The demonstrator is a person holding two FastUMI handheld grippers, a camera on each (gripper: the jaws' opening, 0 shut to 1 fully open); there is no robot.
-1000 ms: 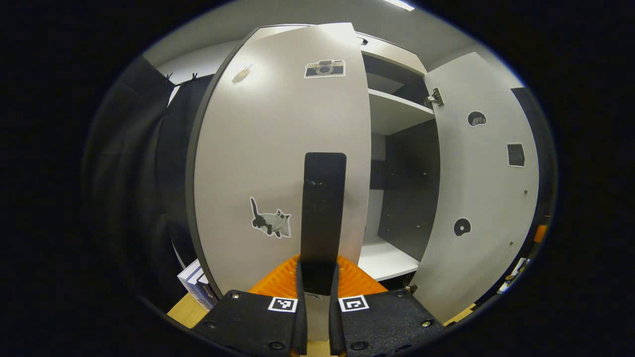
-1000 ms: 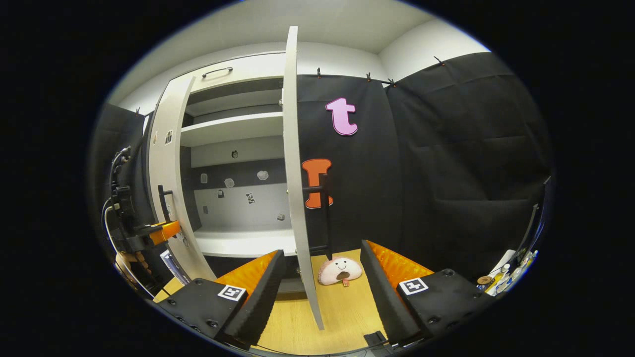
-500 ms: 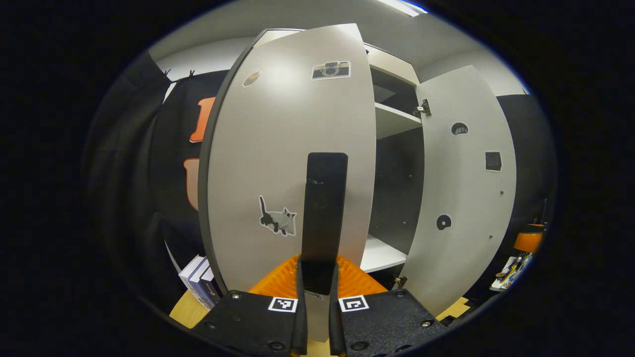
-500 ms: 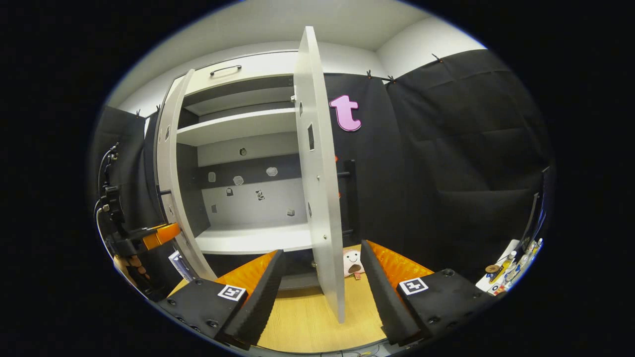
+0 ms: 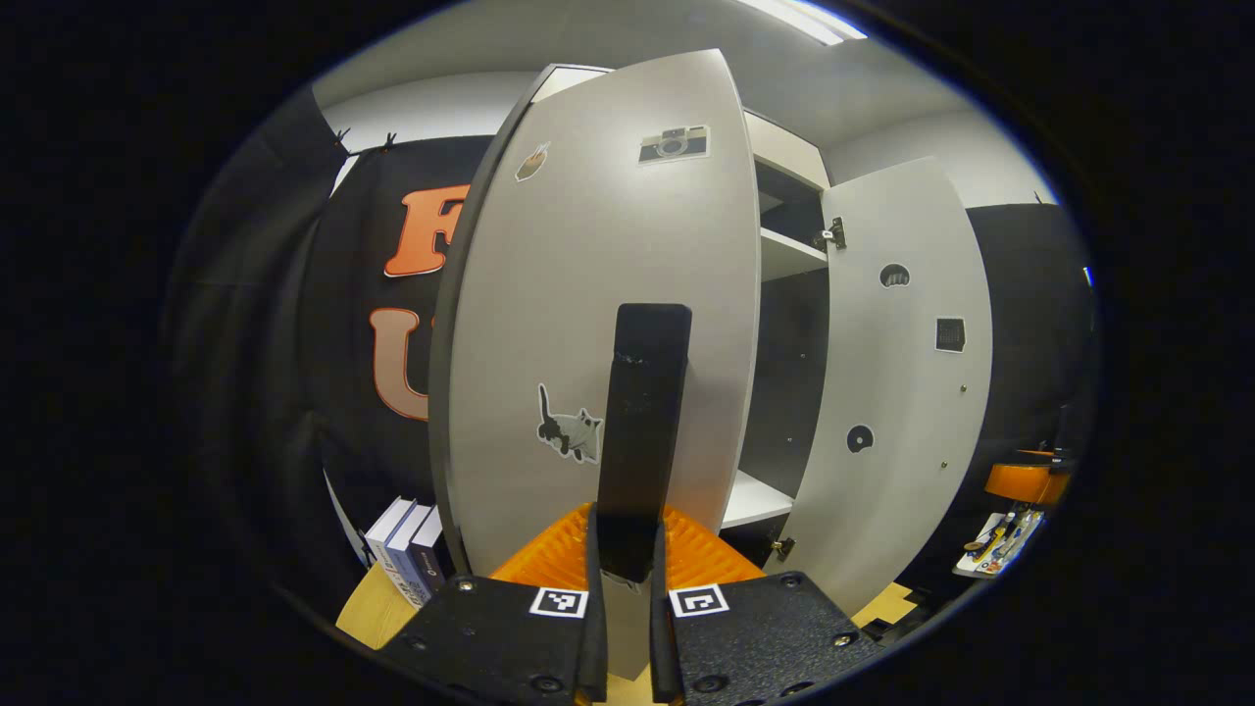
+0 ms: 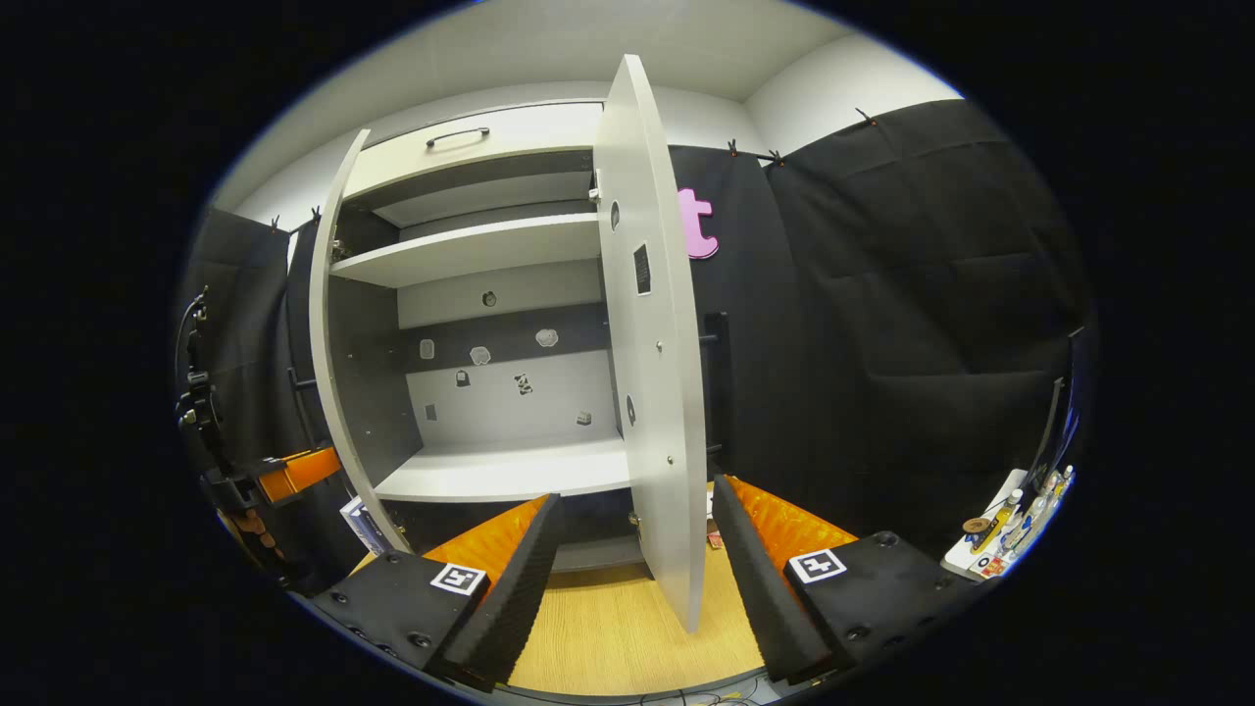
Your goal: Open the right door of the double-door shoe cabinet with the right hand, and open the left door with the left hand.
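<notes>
— Jaws first, please: how are they standing?

— On the left gripper [image 5: 626,564] they are pressing together on the handle [image 5: 642,422] of the left door [image 5: 588,294], one finger on each side of that dark vertical bar. On the right gripper [image 6: 627,549] they are standing wide apart and are gripping nothing; the lower edge of the right door [image 6: 652,373] is hanging between them.

— And where is the shoe cabinet [image 6: 490,294] itself?

— It is standing straight ahead in the right gripper view. Both doors are swung out, so the shelves and the back wall with small stickers are showing. In that view the left gripper [image 6: 294,471] is sitting at the far left, beside the left door's edge.

— So which step is in hand?

— I judge the left door is being pulled on its hinge, and the right one looks already done. In the left gripper view the door is turned out and the books [image 5: 407,549] on the floor are standing near its bottom edge.

— How to do it well?

— The hand should be following an arc around the hinge, not a straight line, so the bar is not twisting in the grip. It should be going slowly near the end, because the door can strike the black cloth or the books. The free gripper should be staying clear of the right door, so it does not push it back.
</notes>
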